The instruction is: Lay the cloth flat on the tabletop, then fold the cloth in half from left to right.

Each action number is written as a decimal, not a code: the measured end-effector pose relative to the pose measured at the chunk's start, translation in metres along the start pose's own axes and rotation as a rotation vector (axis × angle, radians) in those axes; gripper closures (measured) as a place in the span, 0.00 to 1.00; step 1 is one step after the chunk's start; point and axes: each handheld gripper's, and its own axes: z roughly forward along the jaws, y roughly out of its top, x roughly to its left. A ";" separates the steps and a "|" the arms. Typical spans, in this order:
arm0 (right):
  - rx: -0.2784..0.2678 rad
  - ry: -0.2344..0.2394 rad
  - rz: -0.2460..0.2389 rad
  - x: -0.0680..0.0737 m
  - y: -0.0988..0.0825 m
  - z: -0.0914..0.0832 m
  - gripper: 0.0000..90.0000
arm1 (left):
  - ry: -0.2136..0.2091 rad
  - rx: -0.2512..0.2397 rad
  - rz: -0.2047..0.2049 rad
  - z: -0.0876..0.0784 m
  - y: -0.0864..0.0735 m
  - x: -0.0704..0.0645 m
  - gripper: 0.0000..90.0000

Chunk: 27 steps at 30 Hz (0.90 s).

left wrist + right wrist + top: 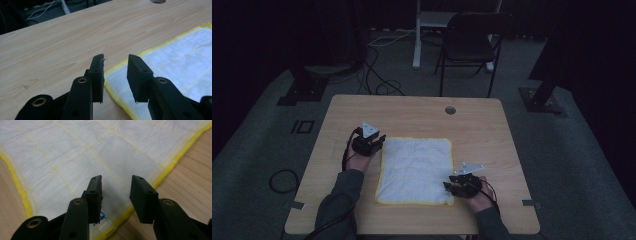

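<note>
A dim room with a grey floor surrounds the pale wood counter (412, 107). The left gripper (115, 61) has its jaws apart, empty, poised over the corner of a white cloth (416, 170) with a yellow hem, which lies flat at the counter's middle; bare wood stretches ahead of these jaws. The right gripper (116, 182) likewise stands with its jaws apart and empty, low over the cloth's opposite corner, a small blue mark (102, 215) just beneath the left jaw. Beyond the counter, well past both grippers, stands a black folding chair (472, 42) among loose cables (379, 82)
</note>
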 end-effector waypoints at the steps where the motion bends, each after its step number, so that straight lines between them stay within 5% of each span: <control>1: 0.000 0.001 0.000 0.000 0.000 0.000 0.68 | -0.002 -0.004 0.002 -0.002 -0.001 -0.001 0.74; 9: -0.001 0.000 -0.003 0.000 0.000 0.000 0.68 | -0.016 -0.040 -0.024 -0.015 -0.008 -0.007 0.72; 27: -0.003 -0.004 -0.002 0.000 0.000 0.001 0.68 | -0.028 -0.029 -0.090 -0.033 -0.045 -0.021 0.67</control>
